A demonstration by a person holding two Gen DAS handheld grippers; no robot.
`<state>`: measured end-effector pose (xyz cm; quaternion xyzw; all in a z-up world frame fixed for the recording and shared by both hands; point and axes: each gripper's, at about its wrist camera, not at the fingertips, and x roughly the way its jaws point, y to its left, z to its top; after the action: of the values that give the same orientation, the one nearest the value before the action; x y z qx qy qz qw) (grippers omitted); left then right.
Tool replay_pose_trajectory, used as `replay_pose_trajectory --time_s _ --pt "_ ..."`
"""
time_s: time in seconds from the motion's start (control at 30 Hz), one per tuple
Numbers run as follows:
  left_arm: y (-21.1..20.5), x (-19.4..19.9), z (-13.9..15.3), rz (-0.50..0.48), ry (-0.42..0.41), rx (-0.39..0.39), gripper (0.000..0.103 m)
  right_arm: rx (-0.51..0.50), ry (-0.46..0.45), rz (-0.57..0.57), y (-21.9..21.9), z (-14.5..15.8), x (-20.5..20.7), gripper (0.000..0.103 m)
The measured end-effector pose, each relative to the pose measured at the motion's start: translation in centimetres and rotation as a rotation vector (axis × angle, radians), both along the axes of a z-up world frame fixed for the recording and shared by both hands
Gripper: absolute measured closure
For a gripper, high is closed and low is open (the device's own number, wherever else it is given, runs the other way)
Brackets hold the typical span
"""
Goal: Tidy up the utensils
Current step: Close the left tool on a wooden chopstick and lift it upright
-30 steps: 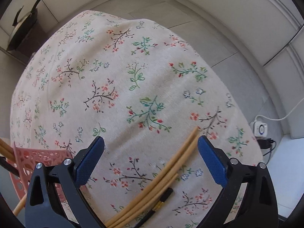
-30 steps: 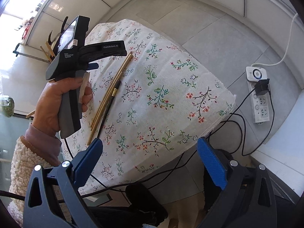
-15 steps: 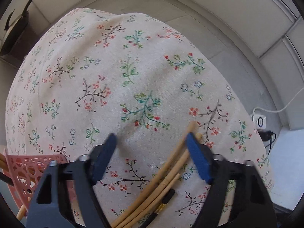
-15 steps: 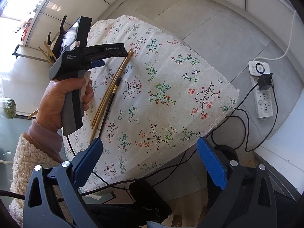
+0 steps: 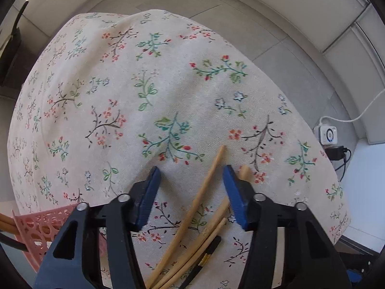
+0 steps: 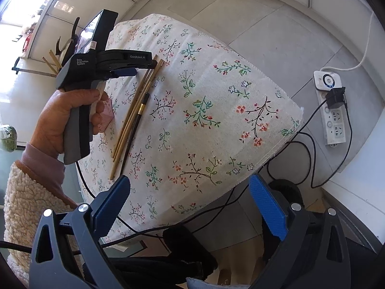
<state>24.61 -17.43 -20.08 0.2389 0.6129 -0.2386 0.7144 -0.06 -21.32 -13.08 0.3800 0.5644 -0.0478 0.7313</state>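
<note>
While its jaws have just been closing, the left gripper points down over the floral tablecloth, one bamboo chopstick between the pads, not yet pinched; grasping nothing. Other bamboo chopsticks lie under and beyond its right pad; black chopstick nearer the wrist; pink basket left of the jaws. Right gripper: released, idle off the table edge. Advice: centre on one stick, close squarely, lift level.
</note>
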Motion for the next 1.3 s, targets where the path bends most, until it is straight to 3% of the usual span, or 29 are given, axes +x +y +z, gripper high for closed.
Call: replay_pose_trajectory --time_s 0.07,0.13,0.27,0.4,0.6,0.77,0.97,1.07,1.3 --pt "-0.7 -0.2 0.1 -0.031 -0.002 -0.02 0.079 0.007 0.007 -0.005 -0.1 -0.2 0.0 0.007" --pt "-1.4 -1.0 0.0 -0.053 -0.028 -0.023 0.087 0.014 0.016 -0.017 -0.2 -0.5 0.0 0.007" --pt "-0.3 -1.2 0.1 -0.001 -0.041 -0.104 0.091 -0.006 0.008 -0.025 -0.4 -0.2 0.0 0.007" --pt "1.8 -3.4 0.0 0.018 -0.12 -0.116 0.095 -0.011 0.007 -0.027 -0.4 -0.2 0.0 0.007" --pt "5.5 -6.5 1.3 0.12 -0.209 -0.167 0.097 -0.026 0.006 -0.014 0.1 -0.2 0.2 0.007" --pt "9.3 -9.9 4.6 0.147 -0.286 -0.229 0.098 -0.052 0.025 -0.022 0.3 -0.5 0.4 0.007" --pt "12.9 -16.9 9.3 0.129 -0.365 -0.32 0.098 -0.12 0.036 -0.052 0.7 -0.8 1.7 0.007" --pt "15.7 -19.6 11.9 0.133 -0.396 -0.399 0.098 -0.142 0.033 -0.072 1.4 -0.7 2.5 0.007" --pt "20.9 -26.4 15.8 0.14 -0.485 -0.544 0.098 -0.276 -0.048 -0.028 4.5 1.0 4.9 0.007"
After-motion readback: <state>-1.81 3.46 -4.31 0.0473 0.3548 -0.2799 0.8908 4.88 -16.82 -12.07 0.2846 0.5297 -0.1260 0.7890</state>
